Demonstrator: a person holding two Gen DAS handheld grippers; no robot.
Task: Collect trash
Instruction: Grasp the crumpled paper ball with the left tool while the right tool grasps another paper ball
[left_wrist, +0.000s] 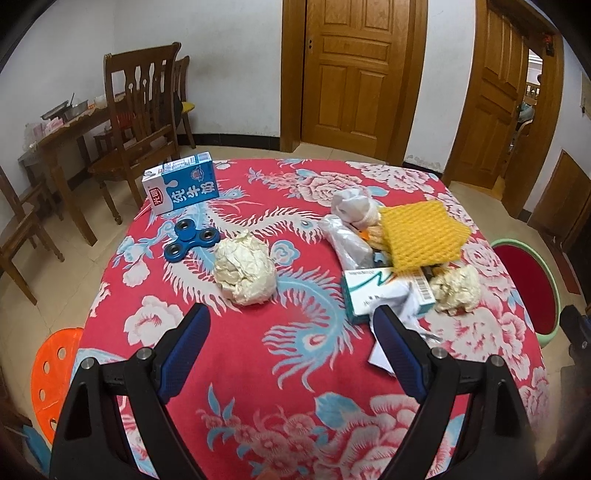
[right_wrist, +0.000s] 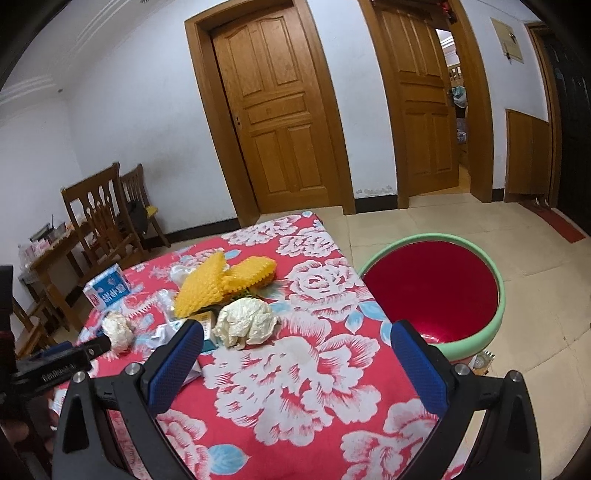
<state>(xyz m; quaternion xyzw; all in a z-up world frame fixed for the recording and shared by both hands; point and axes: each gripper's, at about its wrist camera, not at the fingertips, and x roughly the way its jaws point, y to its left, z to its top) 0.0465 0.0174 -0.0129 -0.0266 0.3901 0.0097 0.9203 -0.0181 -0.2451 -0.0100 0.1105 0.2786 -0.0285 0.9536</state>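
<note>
The left wrist fisheye looks forward and down from just above the near edge of the floral tablecloth, between its own fingers, facing the closed wooden door with the dining chairs off to its left. The right wrist fisheye sits further right at a similar low height, tilted and turned towards the table's right edge, so the green-rimmed red basin on the floor fills its right side. Both views share the yellow foam net, the crumpled paper balls, the milk carton and that door.
</note>
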